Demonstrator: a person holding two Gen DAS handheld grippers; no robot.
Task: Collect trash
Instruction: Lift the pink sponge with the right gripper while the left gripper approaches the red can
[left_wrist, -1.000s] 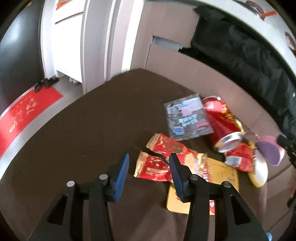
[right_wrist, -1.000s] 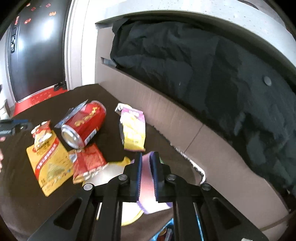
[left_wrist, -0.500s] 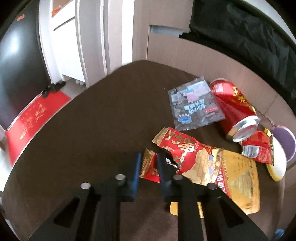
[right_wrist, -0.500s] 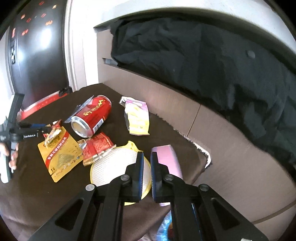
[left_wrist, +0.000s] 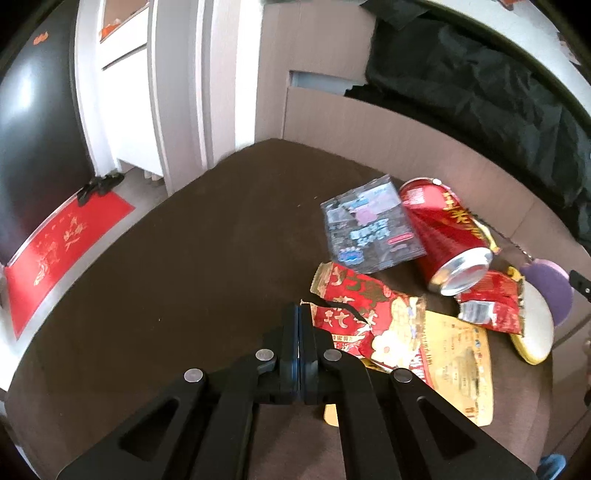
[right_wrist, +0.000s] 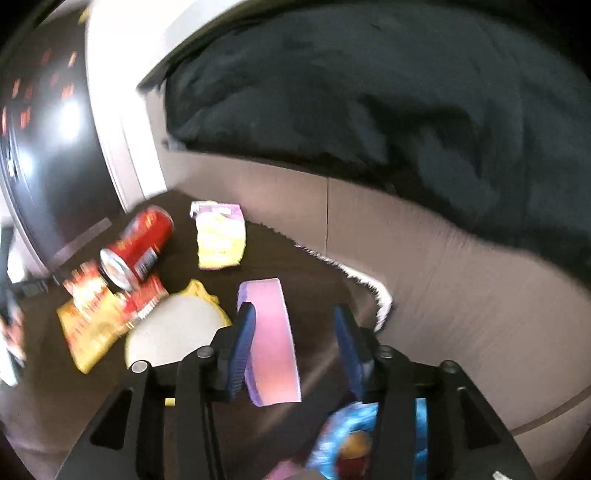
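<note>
Trash lies on a dark brown table (left_wrist: 166, 266). My left gripper (left_wrist: 300, 314) is shut, its tips pinching the edge of a red and gold snack wrapper (left_wrist: 362, 314). Beside it lie a yellow packet (left_wrist: 454, 362), a grey foil packet (left_wrist: 369, 225), a red can (left_wrist: 447, 236) on its side and a small red wrapper (left_wrist: 487, 306). My right gripper (right_wrist: 295, 328) is open, with a pink and purple sponge (right_wrist: 271, 339) lying by its left finger. The right wrist view also shows the can (right_wrist: 142, 247) and a yellow and pink wrapper (right_wrist: 219, 236).
A yellow-rimmed round pad (right_wrist: 173, 332) lies left of the sponge. A cardboard wall (right_wrist: 443, 266) with black cloth (right_wrist: 369, 92) draped over it borders the table. A blue bag (right_wrist: 351, 439) shows under the right gripper. A red mat (left_wrist: 59, 247) lies on the floor.
My left gripper closed fully on the red and gold wrapper's edge. My right gripper opened and let go of the sponge, which now lies on the table.
</note>
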